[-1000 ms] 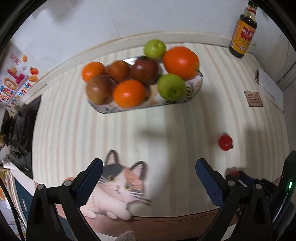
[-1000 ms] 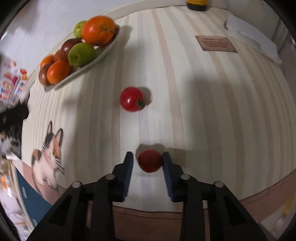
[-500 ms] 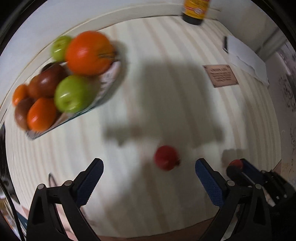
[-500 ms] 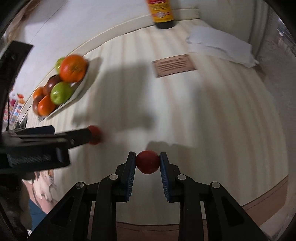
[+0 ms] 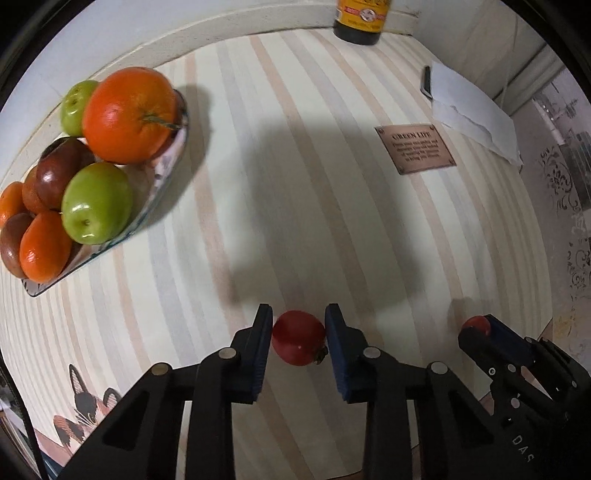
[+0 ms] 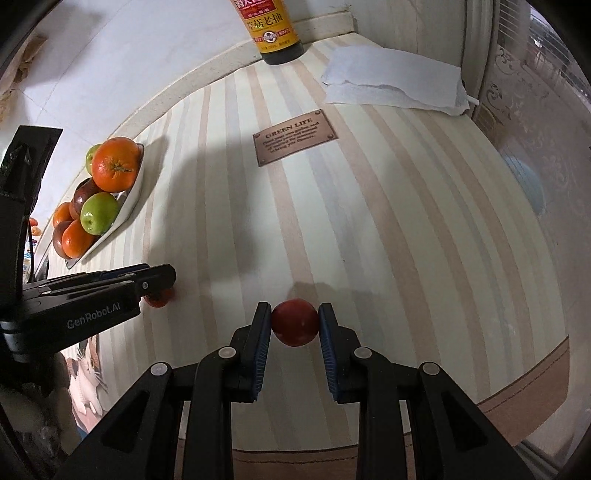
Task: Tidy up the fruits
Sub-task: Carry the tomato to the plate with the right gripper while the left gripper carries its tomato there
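My left gripper [image 5: 298, 341] is shut on a red tomato [image 5: 298, 342] on the striped tabletop; it also shows at the left of the right wrist view [image 6: 159, 288]. My right gripper [image 6: 294, 326] is shut on a second red tomato [image 6: 294, 322], seen small in the left wrist view [image 5: 475, 324]. A patterned fruit plate [image 5: 168, 162] at the far left holds oranges, green apples and dark red fruits; a big orange [image 5: 129, 114] sits on top. The plate shows in the right wrist view too [image 6: 133, 192].
A dark sauce bottle [image 6: 273, 29] stands at the back by the wall. A brown "Green Life" plaque [image 6: 295, 137] lies mid-table. White paper [image 6: 395, 79] lies at the back right. A cat picture [image 5: 86, 406] is on the table's near left edge.
My left gripper swung right to the loose tomato and closed on it. My right gripper kept its tomato and turned right, with the left gripper now beside it.
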`<act>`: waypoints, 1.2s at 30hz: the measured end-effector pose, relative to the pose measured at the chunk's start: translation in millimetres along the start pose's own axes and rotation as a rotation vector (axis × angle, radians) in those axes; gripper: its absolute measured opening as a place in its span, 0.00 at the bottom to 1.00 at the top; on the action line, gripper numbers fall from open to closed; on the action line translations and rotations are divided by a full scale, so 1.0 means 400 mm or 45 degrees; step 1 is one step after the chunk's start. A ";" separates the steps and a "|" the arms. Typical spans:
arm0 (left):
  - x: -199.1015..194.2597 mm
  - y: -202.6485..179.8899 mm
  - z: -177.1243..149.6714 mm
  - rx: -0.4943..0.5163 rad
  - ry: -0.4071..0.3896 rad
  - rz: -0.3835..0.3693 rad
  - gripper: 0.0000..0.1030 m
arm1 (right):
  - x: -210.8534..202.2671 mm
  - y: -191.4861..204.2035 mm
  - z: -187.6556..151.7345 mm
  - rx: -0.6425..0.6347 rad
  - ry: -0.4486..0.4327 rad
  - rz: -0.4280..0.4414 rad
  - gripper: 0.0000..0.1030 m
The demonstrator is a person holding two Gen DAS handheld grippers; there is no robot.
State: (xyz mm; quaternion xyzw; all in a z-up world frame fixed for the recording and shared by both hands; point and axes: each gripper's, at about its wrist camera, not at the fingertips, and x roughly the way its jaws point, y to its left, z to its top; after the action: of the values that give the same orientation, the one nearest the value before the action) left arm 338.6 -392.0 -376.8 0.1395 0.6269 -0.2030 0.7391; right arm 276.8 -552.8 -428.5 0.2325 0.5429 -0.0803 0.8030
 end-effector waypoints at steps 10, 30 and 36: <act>-0.114 0.150 -0.060 -0.198 -0.106 -0.041 0.23 | -0.010 0.067 0.032 -0.054 -0.014 0.081 0.27; -0.089 0.514 -0.059 -0.659 -0.016 -0.106 0.39 | 0.084 0.331 0.096 -0.242 0.074 0.290 0.27; -0.023 0.468 -0.070 -0.551 0.089 -0.039 0.39 | 0.089 0.319 0.098 -0.238 0.082 0.269 0.27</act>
State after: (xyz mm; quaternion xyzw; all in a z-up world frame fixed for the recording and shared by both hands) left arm 402.0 -213.7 -381.7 -0.0247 0.6832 -0.0699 0.7264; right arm 372.2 -454.2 -412.4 0.2149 0.5461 0.0629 0.8072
